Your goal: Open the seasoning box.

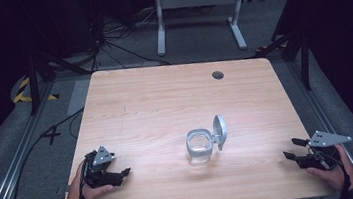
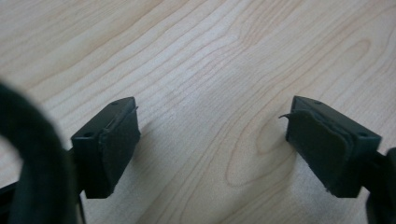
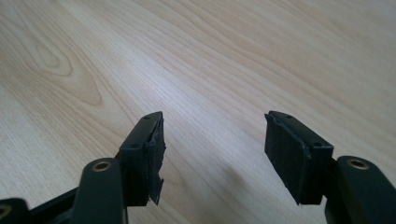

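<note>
Resting both grippers on the table (image 1: 140, 103), we keep the left gripper (image 1: 122, 174) and right gripper (image 1: 291, 150) with jaws apart, empty. The clear jar (image 1: 200, 148) with its flip lid (image 1: 220, 131) looks light, rigid and slippery; we judge its 2 side walls the safest hold.

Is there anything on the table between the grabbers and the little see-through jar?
Nothing visible. Bare wood lies between the left gripper and the jar, and between the right gripper and it. Both are open and empty.

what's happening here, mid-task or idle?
A person holds a gripper in each hand at the near edge of the wooden table. The left gripper and the right gripper both have open jaws with nothing between them. A clear container with its grey lid flipped open stands between them, untouched.
</note>
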Action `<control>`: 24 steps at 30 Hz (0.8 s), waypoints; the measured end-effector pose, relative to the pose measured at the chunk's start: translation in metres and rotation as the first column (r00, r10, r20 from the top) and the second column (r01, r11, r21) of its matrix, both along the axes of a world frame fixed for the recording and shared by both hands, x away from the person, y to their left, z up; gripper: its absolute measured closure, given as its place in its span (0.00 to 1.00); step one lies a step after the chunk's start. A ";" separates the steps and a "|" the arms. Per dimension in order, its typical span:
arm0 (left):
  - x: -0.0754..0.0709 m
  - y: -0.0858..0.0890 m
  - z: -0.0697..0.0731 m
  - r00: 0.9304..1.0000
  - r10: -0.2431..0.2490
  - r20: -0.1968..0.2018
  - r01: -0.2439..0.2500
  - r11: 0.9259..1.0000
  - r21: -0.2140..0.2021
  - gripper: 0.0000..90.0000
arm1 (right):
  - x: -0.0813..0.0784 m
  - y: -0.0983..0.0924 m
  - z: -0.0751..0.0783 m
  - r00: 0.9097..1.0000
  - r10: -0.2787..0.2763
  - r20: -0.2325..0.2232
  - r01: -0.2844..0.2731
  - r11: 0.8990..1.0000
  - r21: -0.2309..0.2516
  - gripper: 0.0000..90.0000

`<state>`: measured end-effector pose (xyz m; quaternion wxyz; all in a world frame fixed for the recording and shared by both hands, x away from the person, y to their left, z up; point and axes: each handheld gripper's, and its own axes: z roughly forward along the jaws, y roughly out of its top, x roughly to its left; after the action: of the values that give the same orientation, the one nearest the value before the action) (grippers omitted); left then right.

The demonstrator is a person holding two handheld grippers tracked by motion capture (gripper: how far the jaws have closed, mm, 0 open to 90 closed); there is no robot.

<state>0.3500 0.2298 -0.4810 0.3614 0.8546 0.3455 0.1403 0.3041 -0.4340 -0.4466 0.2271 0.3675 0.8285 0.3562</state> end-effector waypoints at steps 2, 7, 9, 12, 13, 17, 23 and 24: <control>-0.001 0.000 -0.001 1.000 0.006 0.002 -0.006 1.000 -0.003 0.18 | 0.000 -0.007 -0.004 1.000 -0.027 -0.014 0.028 0.999 0.042 0.40; -0.001 0.000 -0.001 1.000 0.007 0.001 -0.007 1.000 -0.004 0.17 | 0.000 -0.020 -0.016 0.995 -0.079 -0.067 0.085 0.993 0.082 0.36; 0.000 0.000 -0.001 1.000 0.007 0.002 -0.007 1.000 -0.005 0.17 | 0.000 -0.022 -0.019 0.994 -0.082 -0.068 0.087 0.993 0.076 0.35; -0.001 0.000 0.000 1.000 0.006 -0.005 -0.006 1.000 0.001 0.17 | -0.001 -0.020 -0.019 0.993 -0.104 -0.062 0.108 0.992 0.063 0.32; -0.001 0.000 0.000 1.000 0.006 -0.005 -0.006 1.000 0.001 0.17 | -0.001 -0.020 -0.019 0.993 -0.104 -0.062 0.108 0.992 0.063 0.32; 0.000 -0.001 -0.001 1.000 0.014 0.003 -0.014 1.000 -0.002 0.16 | 0.000 -0.017 -0.020 0.994 -0.089 -0.067 0.093 0.994 0.054 0.29; 0.000 -0.002 -0.001 1.000 0.024 0.002 -0.024 1.000 0.000 0.16 | 0.000 -0.017 -0.020 0.994 -0.089 -0.068 0.093 0.994 0.055 0.29; 0.000 -0.002 -0.001 1.000 0.024 0.002 -0.024 1.000 0.000 0.16 | 0.000 -0.017 -0.020 0.994 -0.089 -0.068 0.093 0.994 0.055 0.29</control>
<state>0.3499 0.2279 -0.4817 0.3601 0.8503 0.3554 0.1452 0.3039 -0.4513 -0.4662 0.2051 0.4228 0.8072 0.3573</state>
